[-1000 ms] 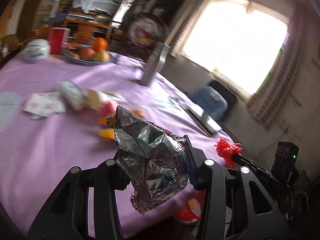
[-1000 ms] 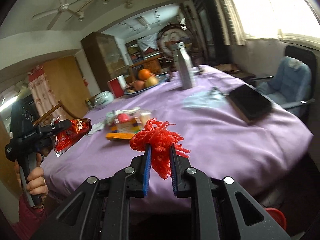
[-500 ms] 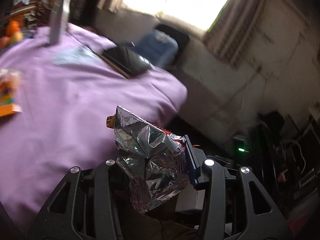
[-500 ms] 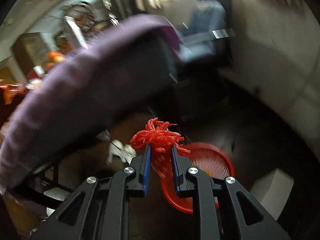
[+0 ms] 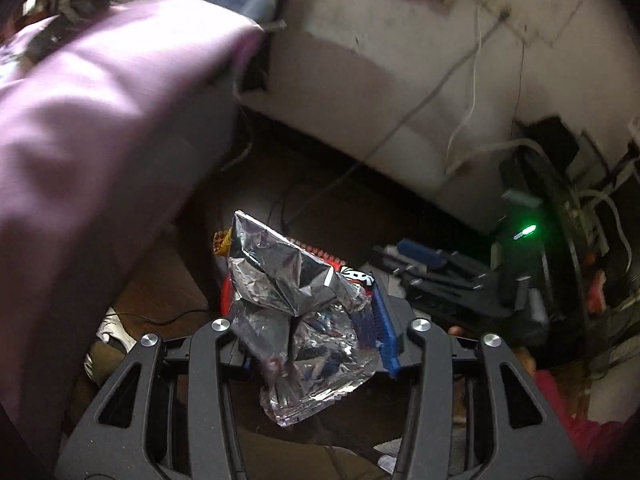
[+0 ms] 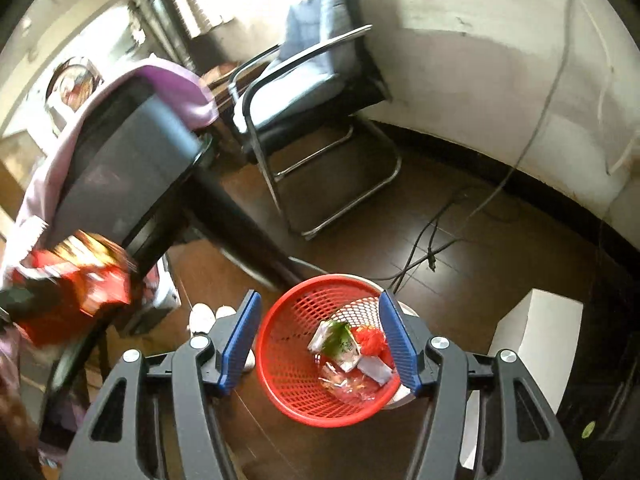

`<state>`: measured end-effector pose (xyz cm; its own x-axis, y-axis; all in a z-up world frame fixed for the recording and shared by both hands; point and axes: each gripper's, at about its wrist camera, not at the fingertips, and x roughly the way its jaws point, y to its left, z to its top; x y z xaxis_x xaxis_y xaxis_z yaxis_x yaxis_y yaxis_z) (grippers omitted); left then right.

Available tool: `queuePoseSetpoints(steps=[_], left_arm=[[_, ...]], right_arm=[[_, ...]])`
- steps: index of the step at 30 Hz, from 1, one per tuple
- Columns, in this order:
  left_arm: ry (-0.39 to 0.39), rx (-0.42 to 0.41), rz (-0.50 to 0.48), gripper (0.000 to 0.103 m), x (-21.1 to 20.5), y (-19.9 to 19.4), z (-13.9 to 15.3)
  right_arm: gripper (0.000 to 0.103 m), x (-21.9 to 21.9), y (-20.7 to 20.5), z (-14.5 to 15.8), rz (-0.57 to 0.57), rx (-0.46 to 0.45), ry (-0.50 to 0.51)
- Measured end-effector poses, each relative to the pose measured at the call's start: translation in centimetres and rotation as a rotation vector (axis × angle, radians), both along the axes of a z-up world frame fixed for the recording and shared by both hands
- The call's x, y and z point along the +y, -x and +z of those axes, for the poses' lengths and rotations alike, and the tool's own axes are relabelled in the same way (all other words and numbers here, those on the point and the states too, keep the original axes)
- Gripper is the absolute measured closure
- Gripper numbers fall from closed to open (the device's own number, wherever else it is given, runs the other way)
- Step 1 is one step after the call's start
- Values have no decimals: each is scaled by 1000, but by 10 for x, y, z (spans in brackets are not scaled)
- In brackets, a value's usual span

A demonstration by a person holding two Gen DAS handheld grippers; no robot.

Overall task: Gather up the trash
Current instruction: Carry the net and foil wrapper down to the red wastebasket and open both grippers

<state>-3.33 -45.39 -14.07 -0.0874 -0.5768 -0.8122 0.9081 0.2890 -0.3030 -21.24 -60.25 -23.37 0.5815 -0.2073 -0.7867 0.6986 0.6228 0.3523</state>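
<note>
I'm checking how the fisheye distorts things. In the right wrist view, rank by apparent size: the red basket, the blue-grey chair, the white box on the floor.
1. blue-grey chair
2. red basket, though nearness to the camera inflates it
3. white box

A crumpled silver-lined snack wrapper (image 5: 298, 312) stands upright, pinched at its right edge, while a red mesh bin (image 6: 304, 364) on the floor holds a carton, red tangle and scraps toward its four o'clock side
</note>
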Motion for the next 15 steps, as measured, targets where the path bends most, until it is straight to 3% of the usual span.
queuePoseSetpoints(steps=[3,6,10,15], left_arm=[[-49,-25,-31,49,-22,9,-20],[-92,-65,-17,31,-35,10,-34],[-83,-65,-3,16,-34,6,-31],[-70,-119,37,13,-22,0,-20]], right_arm=[[43,-10,16,-3,-34,-22,-31],[43,-11,22,-2,-48,-23,-28],[43,-11,22,-3,-44,-28,-30],[43,-7,16,-2,-24,-27,-36]])
